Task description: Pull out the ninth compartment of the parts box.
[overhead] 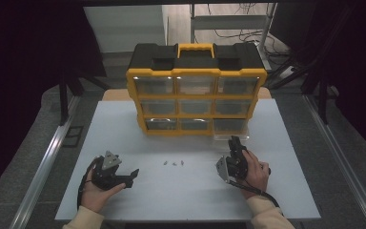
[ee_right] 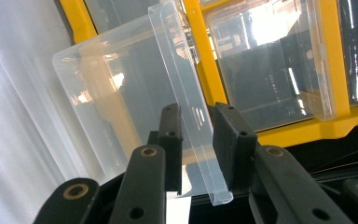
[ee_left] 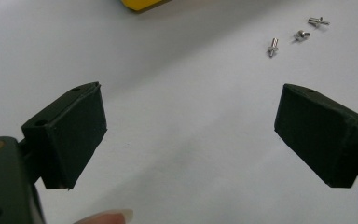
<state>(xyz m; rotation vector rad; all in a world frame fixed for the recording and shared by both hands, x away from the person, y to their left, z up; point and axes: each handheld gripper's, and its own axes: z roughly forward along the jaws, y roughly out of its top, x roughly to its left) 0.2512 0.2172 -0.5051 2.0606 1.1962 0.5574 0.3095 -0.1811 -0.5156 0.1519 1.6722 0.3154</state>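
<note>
Drawer: a clear plastic drawer (ee_right: 121,93), pulled part-way out of the bottom right slot of the organiser; in the high view its front (overhead: 230,137) juts out over the worktop at the cabinet's lower right corner.
Drawer wall: its front lip runs between the two jaws in the right gripper view, tilted across the picture.
Right hand-held gripper: (ee_right: 196,140) jaws narrowed around the drawer's front wall, one on each side of the thin plastic; whether both pads press it I cannot tell for sure, though they sit close against it. In the high view the right hand-held gripper (overhead: 233,143) points at the cabinet, held by the right hand (overhead: 255,171).
Organiser: a yellow-framed organiser (overhead: 196,90) with a black top and yellow handle, three rows of three clear drawers, standing upright at the far middle of the worktop.
Screws: three small metal screws (overhead: 174,163) in a short row on the worktop, between the two hands and in front of the organiser; also seen at the top right of the left gripper view (ee_left: 298,35).
Left hand-held gripper: (ee_left: 191,135) jaws wide apart with nothing between them, over bare worktop; in the high view it lies level, pointing right toward the screws, well apart from them.
Left hand: (overhead: 97,188) wrapped around the gripper body at the near left.
Worktop: white worktop (overhead: 124,138).
</note>
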